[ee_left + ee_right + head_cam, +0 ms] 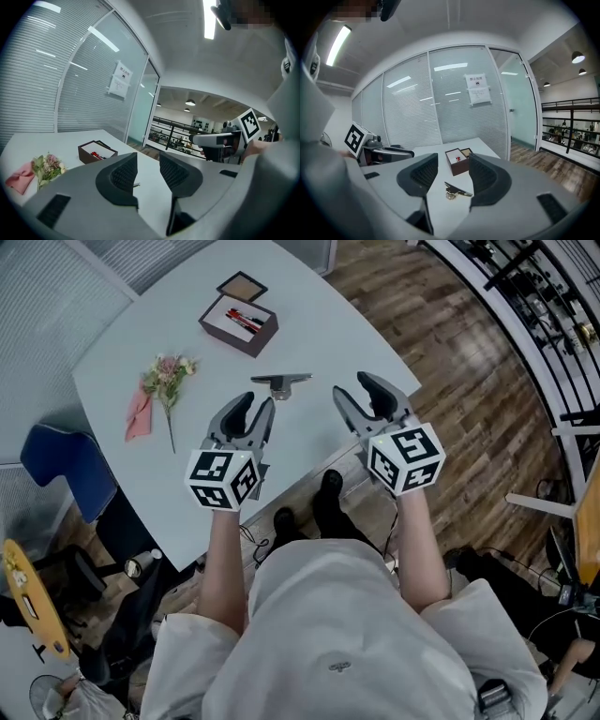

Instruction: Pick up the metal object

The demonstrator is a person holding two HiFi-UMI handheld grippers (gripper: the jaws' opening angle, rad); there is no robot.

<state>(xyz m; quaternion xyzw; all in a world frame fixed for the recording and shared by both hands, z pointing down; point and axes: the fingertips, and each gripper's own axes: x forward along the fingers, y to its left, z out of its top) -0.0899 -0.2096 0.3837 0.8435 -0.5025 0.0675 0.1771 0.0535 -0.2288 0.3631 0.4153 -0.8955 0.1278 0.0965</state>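
my left gripper and right gripper, ribbed grey jaws parted, empty, hover before the flat silver metal object on the smooth white table; the left gripper view catches only its tip.

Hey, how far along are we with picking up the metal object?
Done: nothing yet. The metal object lies untouched on the table.
In hand: the left tool and right tool are both open and empty, held short of the object. The right gripper view shows it through that tool's gap, farther off.
Left: reach in, close on it and lift.
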